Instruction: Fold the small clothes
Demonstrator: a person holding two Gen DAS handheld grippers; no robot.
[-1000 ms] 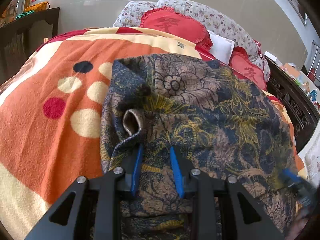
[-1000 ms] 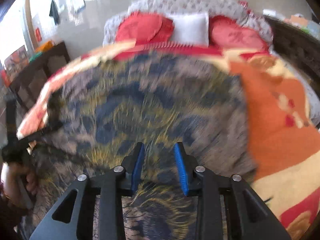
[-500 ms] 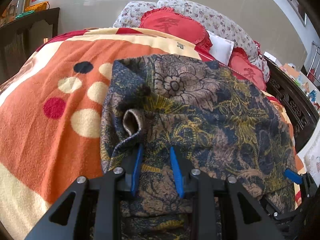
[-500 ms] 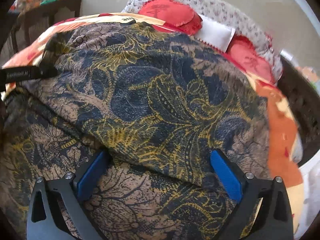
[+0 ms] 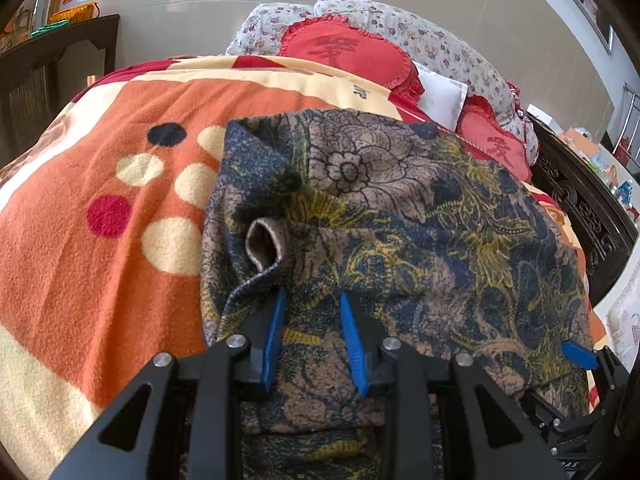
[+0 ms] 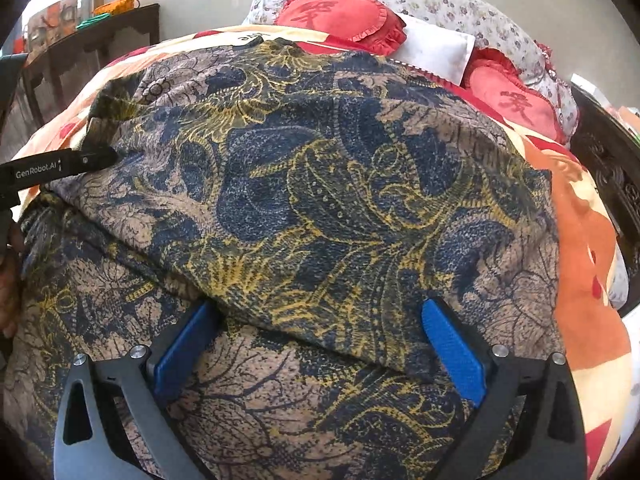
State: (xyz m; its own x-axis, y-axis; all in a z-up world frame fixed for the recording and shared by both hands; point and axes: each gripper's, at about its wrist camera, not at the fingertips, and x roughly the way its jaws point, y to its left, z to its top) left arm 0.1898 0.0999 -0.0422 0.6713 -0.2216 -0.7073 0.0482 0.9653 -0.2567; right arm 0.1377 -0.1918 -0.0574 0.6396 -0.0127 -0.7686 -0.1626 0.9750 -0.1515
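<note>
Navy-and-tan floral garment [image 5: 400, 216] with yellow tracery; orange spotted blanket [image 5: 100, 260].

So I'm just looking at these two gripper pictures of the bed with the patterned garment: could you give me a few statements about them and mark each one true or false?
1. The patterned garment lies on an orange blanket with dots. True.
2. The right gripper is clamped tight on the cloth. False: its blue pads stand wide apart over the fabric.
3. The left gripper has cloth between its narrowly set fingers. True.
4. The cushions at the head of the bed are green. False: they are red.
5. The garment is plain white. False: it has a navy, tan and yellow floral print.
</note>
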